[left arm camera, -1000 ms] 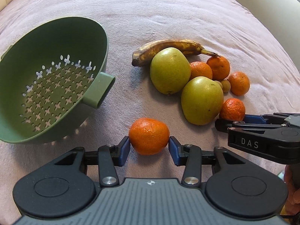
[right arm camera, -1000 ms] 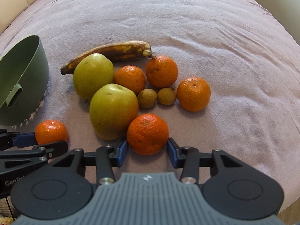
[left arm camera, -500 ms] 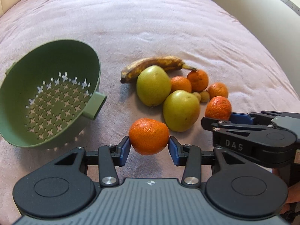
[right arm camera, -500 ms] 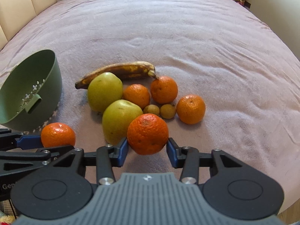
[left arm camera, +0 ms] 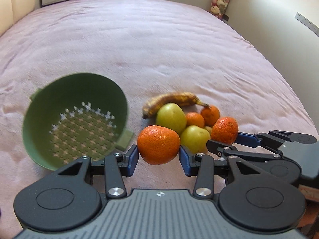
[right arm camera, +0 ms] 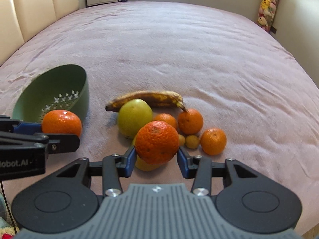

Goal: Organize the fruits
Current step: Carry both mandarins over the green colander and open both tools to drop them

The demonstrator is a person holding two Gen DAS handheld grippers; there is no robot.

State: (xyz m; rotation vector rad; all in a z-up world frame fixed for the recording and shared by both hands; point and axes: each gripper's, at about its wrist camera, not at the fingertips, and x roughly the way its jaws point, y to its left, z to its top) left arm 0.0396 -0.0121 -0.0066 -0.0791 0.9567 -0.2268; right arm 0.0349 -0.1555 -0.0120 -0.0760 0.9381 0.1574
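My left tool point(left arm camera: 158, 156) was clamped on a mandarin point(left arm camera: 158, 146) across its middle, and my right tool point(right arm camera: 157, 155) gripped a second mandarin point(right arm camera: 157, 141) likewise, both held above the bed point(right arm camera: 179, 59). I judged them light, soft-skinned and bruisable, best held gently at the widest part. To the left, the green colander point(left arm camera: 75, 119) lay tilted and empty; the remaining fruit pile point(right arm camera: 159, 115) sat on the bed to its right.
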